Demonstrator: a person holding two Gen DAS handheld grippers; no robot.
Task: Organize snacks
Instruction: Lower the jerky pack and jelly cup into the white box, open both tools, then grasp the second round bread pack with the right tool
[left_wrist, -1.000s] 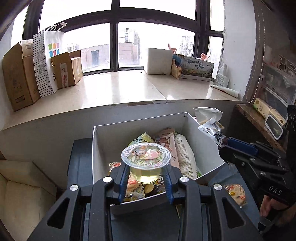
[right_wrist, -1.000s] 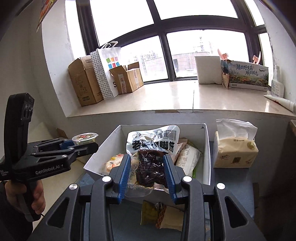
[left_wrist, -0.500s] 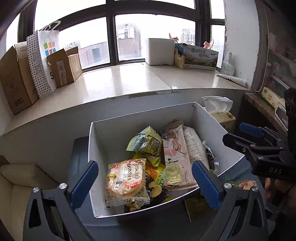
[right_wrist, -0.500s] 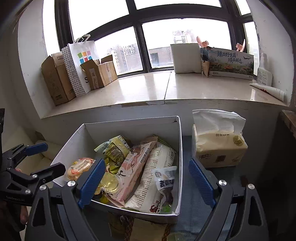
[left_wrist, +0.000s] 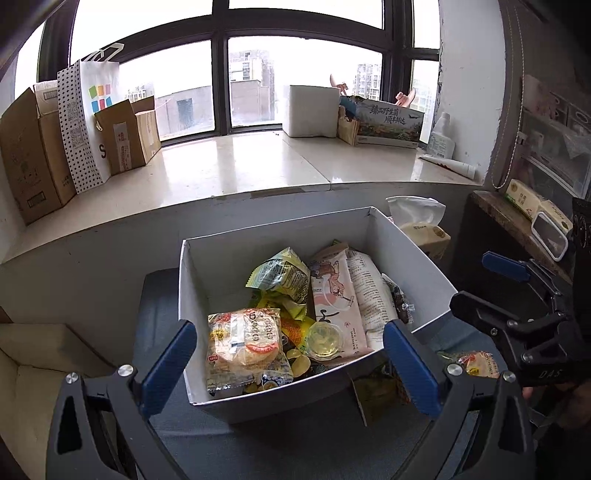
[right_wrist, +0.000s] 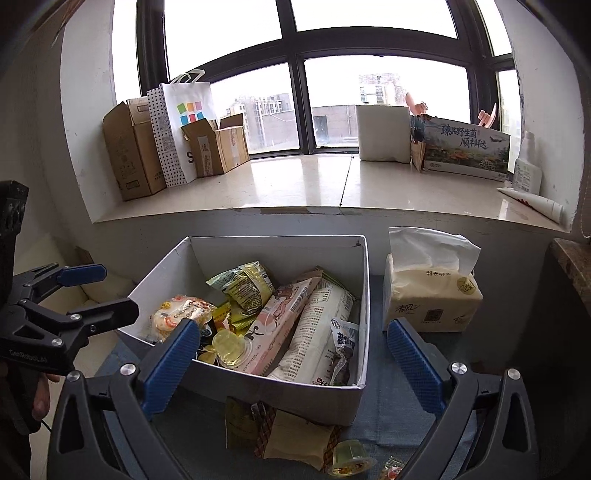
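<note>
While both grippers hover spread at the near rim of the box (left_wrist: 207, 317), nothing lies between their fingers. The left gripper (left_wrist: 291, 365) stands released. The jaws of the right gripper (right_wrist: 291, 365) are opening, clear of the snacks.

Inside the box: a rice cracker pack (left_wrist: 243, 339) in the near left corner; a jelly cup (left_wrist: 325, 338) beside it at the near wall, resting on a pink packet (left_wrist: 336, 306); a white packet (right_wrist: 321, 328) along the right wall, with a dark clear-wrapped snack (right_wrist: 343, 354) on its near end; a green-yellow bag (left_wrist: 282, 275) propped toward the middle.

On the blue surface (right_wrist: 391, 428) outside the near wall: a tan packet (right_wrist: 295, 439), a second jelly cup (right_wrist: 349, 459) and a small orange pack (left_wrist: 476, 363) toward the near right. A tissue pack (right_wrist: 428, 295) stands just beside the box's right wall.
</note>
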